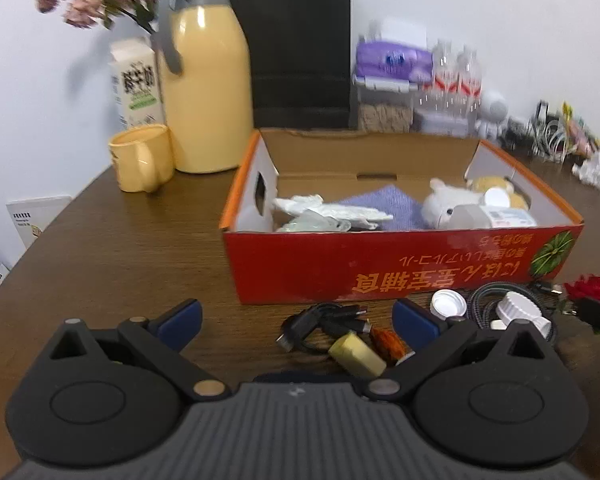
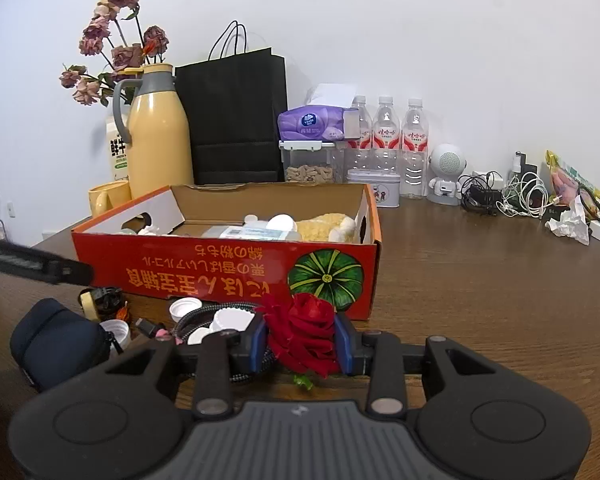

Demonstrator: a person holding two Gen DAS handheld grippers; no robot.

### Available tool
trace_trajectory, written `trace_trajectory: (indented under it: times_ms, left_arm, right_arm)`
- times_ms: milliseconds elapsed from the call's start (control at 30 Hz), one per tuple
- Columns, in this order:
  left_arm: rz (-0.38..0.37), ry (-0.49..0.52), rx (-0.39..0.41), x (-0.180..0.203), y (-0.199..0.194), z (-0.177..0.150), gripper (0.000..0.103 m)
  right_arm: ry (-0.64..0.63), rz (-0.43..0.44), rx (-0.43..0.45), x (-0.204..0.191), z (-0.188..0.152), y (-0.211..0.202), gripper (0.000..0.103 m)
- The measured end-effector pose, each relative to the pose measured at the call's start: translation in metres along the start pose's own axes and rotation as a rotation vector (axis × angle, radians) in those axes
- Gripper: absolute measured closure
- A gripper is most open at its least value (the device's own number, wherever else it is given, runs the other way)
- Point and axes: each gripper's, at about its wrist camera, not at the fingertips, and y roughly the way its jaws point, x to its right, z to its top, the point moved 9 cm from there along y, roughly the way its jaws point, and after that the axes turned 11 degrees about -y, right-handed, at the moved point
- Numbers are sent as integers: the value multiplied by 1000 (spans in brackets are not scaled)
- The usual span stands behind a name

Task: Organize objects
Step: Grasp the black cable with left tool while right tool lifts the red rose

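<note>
Right gripper (image 2: 300,346) clamped on red fabric rose (image 2: 306,338), blue pads pressing bloom from both sides, green stem bit poking out below. Held low, just in front of red cardboard box (image 2: 220,276); prob. so bloom can go up over near wall and in w/ the rest. Grip on petals, not stem, so likely soft and squashy, needing light handling.

Left gripper (image 1: 296,320) wide apart, nothing between pads. Loose clutter ahead of it and toward its right finger: black USB cable (image 1: 320,322), yellowish plug (image 1: 356,354), small orange-brown item (image 1: 386,342) (too blurred to name). Just beyond right finger: 2 white caps (image 1: 448,304), 1 braided cable coil (image 1: 484,304). Seemingly lined up for next pick while right hand deals w/ rose.

Inside box, ahead of left gripper: 1 white plush (image 1: 448,202), 1 yellow plush (image 1: 496,188), 1 white labelled bottle (image 1: 496,214), 1 purple cloth (image 1: 388,204), crumpled white wrappers (image 1: 328,212) (count unclear). Sorted items pooled there, so box judged the target.

Far side beyond box, well apart: 1 yellow jug (image 2: 160,136), 1 yellow mug (image 1: 142,158), 1 black paper bag (image 2: 232,116), 3 water bottles (image 2: 386,136), 1 tissue pack (image 2: 312,124).

Dark pouch (image 2: 58,342) left of right gripper, still out on table (image 2: 500,300).
</note>
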Motion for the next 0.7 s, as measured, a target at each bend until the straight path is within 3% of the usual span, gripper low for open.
trace_trajectory:
  times_ms: [133,200,267,400,700]
  left_arm:
    - [4,-33,-73,2,25,0,0]
    - [5,-53,-96,1,33,-3,5]
    - [6,-60,-107,1,37,-6,21]
    - [-6,-70,-115,0,37,-10,40]
    - [-47,-97,-75,-3,33,-12,46]
  right_arm:
    - [2,1,2,0,0,0,69]
    - [2,1,2,0,0,-1,69]
    - [2,2,3,0,0,0,69]
    - [4,7,4,-1,1,0,69]
    - [7,15,15,-1,1,-1,69]
